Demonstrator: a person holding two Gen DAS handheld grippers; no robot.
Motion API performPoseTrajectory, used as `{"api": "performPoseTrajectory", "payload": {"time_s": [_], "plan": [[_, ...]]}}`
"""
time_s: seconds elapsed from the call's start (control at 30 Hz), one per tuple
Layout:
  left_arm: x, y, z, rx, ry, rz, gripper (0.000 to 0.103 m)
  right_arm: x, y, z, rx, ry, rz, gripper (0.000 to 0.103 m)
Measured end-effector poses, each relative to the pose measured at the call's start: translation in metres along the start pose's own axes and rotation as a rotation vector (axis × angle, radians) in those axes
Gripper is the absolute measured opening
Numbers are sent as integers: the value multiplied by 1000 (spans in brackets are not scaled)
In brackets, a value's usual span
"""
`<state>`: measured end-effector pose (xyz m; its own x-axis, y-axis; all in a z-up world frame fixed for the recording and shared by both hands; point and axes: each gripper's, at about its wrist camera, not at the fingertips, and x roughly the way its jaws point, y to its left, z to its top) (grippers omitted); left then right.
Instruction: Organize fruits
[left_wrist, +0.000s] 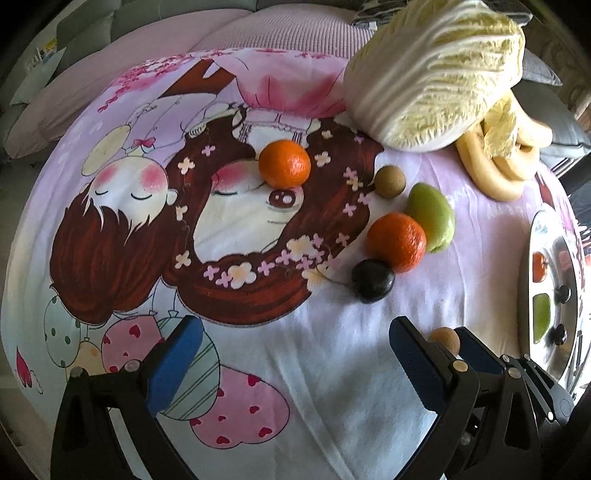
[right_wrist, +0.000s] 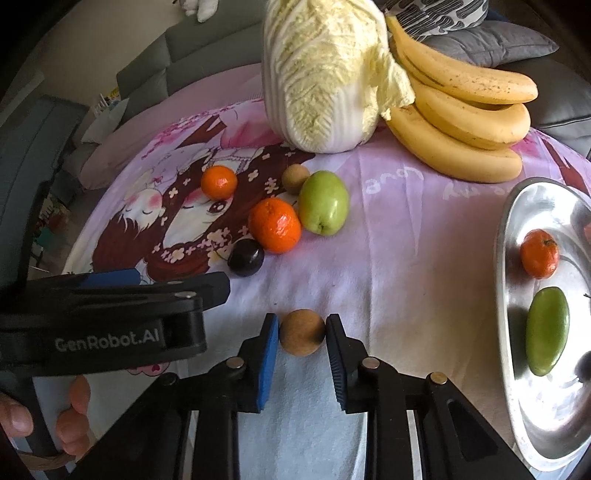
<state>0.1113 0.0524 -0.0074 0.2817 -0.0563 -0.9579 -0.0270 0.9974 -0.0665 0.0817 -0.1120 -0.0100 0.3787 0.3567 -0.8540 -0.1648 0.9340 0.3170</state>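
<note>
Your right gripper (right_wrist: 302, 332) brackets the brown fruit (right_wrist: 302, 332) on the cloth (right_wrist: 388, 258), pads touching or nearly so; whether it's truly clamped I can't tell. It's round, so an off-centre squeeze could pop it out toward 12 o'clock. The tray (right_wrist: 506, 295) sits at 3 o'clock (rim raised: clip it and the fruit drops). Your left gripper (left_wrist: 295, 365) hangs wide, empty.

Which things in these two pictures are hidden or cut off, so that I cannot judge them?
- Steel tray: right part cut off by the right wrist picture's edge; a dark fruit there is half shown.
- Bananas: partly covered by the cabbage in the left wrist view.
- Brown round fruit: in the left wrist view mostly hidden behind the right gripper.
</note>
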Motion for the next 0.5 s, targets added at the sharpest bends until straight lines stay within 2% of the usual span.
{"api": "performPoseTrajectory", "payload": {"time_s": [0.13, 0.27, 0.5], "plan": [[-7, -5, 7, -8, -43, -29, 98, -6, -9, 2, 23, -13, -7, 28], [-8, -21, 17, 20, -73, -56, 78, -7, -16, 3, 42, -13, -7, 28], [-10, -52, 28, 100, -119, -90, 63, -11, -23, 3, 58, -17, -2, 28]]}}
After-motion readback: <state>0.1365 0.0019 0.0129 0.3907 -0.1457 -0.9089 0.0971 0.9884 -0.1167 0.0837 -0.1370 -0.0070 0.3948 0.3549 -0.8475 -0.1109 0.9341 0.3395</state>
